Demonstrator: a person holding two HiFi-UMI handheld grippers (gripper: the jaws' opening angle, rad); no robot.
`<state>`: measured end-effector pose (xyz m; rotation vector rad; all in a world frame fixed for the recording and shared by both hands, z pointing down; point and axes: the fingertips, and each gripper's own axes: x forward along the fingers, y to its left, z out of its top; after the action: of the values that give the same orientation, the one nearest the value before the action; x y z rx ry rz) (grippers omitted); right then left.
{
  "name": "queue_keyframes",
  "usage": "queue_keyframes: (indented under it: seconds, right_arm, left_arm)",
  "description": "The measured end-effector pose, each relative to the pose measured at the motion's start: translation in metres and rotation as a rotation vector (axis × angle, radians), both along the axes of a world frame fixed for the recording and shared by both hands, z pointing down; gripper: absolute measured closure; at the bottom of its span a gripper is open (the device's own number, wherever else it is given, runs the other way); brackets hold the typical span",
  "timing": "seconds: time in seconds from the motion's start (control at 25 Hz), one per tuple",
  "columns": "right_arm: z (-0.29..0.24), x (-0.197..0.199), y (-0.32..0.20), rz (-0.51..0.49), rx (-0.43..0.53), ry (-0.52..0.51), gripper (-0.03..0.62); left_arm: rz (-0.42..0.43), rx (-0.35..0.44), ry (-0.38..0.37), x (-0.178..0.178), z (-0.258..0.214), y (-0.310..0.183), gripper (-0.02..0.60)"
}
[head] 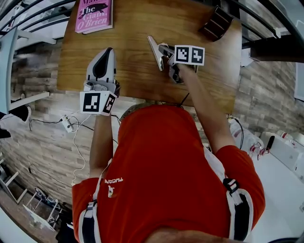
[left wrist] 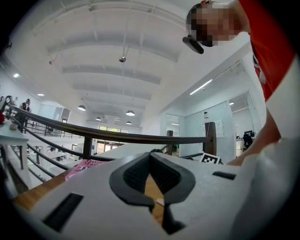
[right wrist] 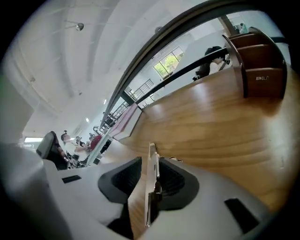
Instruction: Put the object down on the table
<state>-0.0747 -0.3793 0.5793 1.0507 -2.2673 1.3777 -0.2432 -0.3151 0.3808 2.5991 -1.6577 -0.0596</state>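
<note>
Currently the right gripper is holding its ribbed dark pads apart. A thin, flat, silvery object is standing on edge between them, leaning against one pad with a gap showing at the other. It is sitting low over the smooth, wood-grained table. Well apart to its left, the left gripper is resting with its tips together, nothing between them. Open tabletop is lying ahead of both. A pink book and a dark brown boxy stand are sitting far ahead, near the far edge.
</note>
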Motion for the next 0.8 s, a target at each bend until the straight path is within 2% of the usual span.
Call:
queue_keyframes:
  seconds: [0.2,0.36,0.52,0.64,0.8]
  right_arm:
    - [0.001,0.003,0.001,0.003,0.009,0.03,0.395]
    - [0.001,0.011,-0.001,0.018,0.025,0.047,0.364]
    - [-0.009,0.024,-0.003,0.023,0.087,0.078,0.353]
    - [-0.035,0.031,-0.006,0.026,0.212,0.097,0.353]
    - [-0.097,0.031,-0.003,-0.005,0.478,0.105,0.356]
  left_arm:
    - [0.006,-0.014,0.0,0.001,0.005,0.0,0.572]
    - [0.017,-0.022,-0.005,0.006,0.009,0.002,0.572]
    - [0.022,-0.023,-0.013,0.012,0.009,0.005,0.572]
    - [0.021,-0.015,-0.016,0.012,0.005,0.006,0.572]
    - [0.019,0.004,-0.013,0.014,-0.006,0.007,0.572]
